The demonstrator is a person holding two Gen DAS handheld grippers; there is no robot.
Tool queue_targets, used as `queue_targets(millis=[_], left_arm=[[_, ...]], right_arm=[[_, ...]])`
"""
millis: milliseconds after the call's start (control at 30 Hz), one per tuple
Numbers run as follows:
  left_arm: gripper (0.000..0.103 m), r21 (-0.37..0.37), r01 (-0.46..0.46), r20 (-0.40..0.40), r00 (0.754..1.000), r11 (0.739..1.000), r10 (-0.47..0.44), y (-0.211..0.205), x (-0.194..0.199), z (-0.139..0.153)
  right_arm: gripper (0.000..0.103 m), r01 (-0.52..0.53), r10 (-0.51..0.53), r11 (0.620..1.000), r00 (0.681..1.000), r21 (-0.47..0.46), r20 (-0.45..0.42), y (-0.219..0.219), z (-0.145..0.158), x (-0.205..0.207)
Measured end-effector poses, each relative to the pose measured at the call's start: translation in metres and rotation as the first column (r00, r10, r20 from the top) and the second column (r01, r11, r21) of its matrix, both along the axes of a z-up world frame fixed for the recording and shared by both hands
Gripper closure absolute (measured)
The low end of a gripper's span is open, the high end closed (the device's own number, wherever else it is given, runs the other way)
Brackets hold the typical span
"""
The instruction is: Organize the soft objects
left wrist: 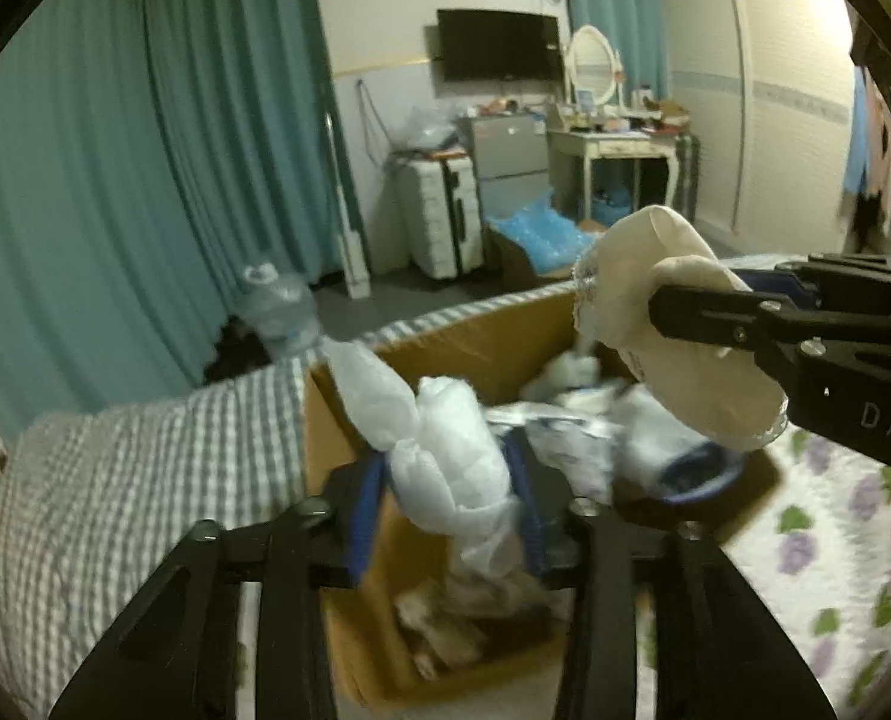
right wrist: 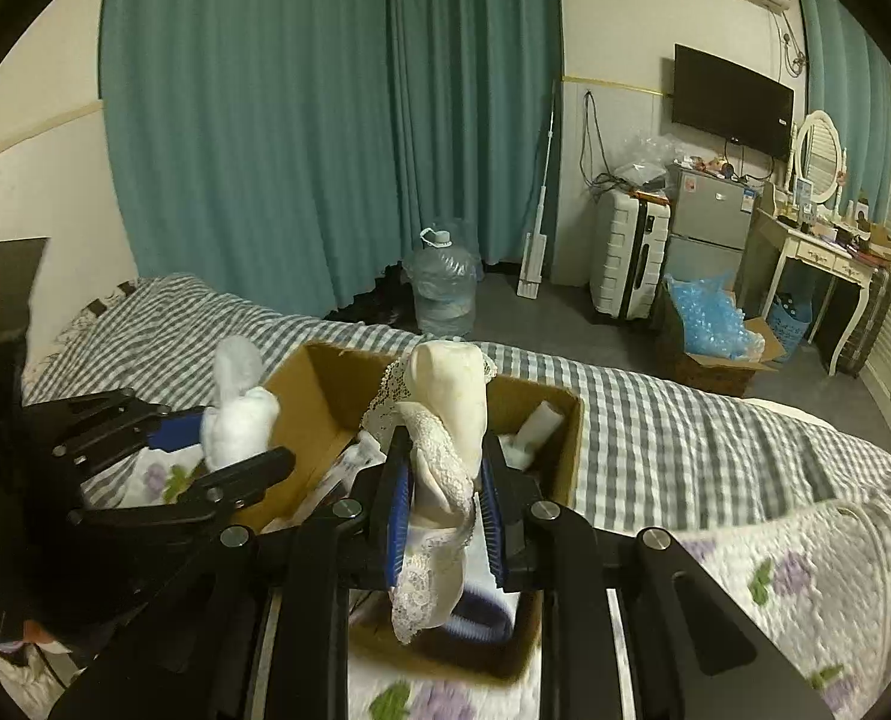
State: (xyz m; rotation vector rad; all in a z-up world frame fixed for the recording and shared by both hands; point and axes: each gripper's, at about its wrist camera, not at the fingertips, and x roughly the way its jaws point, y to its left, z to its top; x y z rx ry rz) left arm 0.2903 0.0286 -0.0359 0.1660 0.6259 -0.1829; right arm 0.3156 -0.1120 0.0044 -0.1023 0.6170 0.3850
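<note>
At the lower middle of the left wrist view, the left gripper has its jaws partly spread around a white rolled cloth; the blue pads sit beside it, and I cannot tell whether they still press. It hangs over the open cardboard box, which stands on the checked bedcover and already holds a jumble of pale soft pieces. Further right in that frame, the right gripper comes in from the edge, jaws pressed tight on a cream lace-trimmed garment, also above the box. The risk, I'd say, lies on the left: the roll stands near the box's left wall, so a loose grip could tip it onto the bed. The two tools are also close together and could snag the lace.
</note>
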Motion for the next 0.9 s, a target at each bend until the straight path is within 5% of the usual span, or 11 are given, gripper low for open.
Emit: queue_targets(millis=[67,300,433,633,800,900], left_arm=[[0.024,0.028,-0.008,0.018,1.0,1.0,0.007,0.003,0.01,-0.006],[0.023,-0.045,-0.088,0.014,0.996,0.995,0.088,0.028,0.028,-0.018],[0.023,-0.027,-0.108,0.04,0.993,0.994,0.109,0.032,0.016,-0.01],[0.023,0.049,-0.134,0.11,0.986,0.99,0.128,0.044,-0.023,0.019],[0.023,0.042,-0.16,0.198,0.969,0.986,0.149,0.047,-0.075,0.073],[0.007,0.011,-0.122,0.279,0.954,0.992,0.114,0.043,-0.124,0.114]], right_arm=[[0.083,0.001,-0.001,1.0,1.0,0.004,-0.002,0.002,-0.008,0.011],[0.081,-0.009,0.01,1.0,0.999,0.026,-0.038,0.008,-0.03,0.045],[0.024,0.002,0.004,0.995,0.998,0.102,-0.06,0.005,-0.024,0.052],[0.023,0.048,-0.047,0.993,0.999,0.105,-0.004,-0.005,0.026,0.012],[0.017,0.042,-0.051,0.995,0.993,0.089,0.106,-0.012,0.093,-0.061],[0.017,0.036,-0.049,0.997,0.98,0.067,0.195,-0.016,0.136,-0.118]])
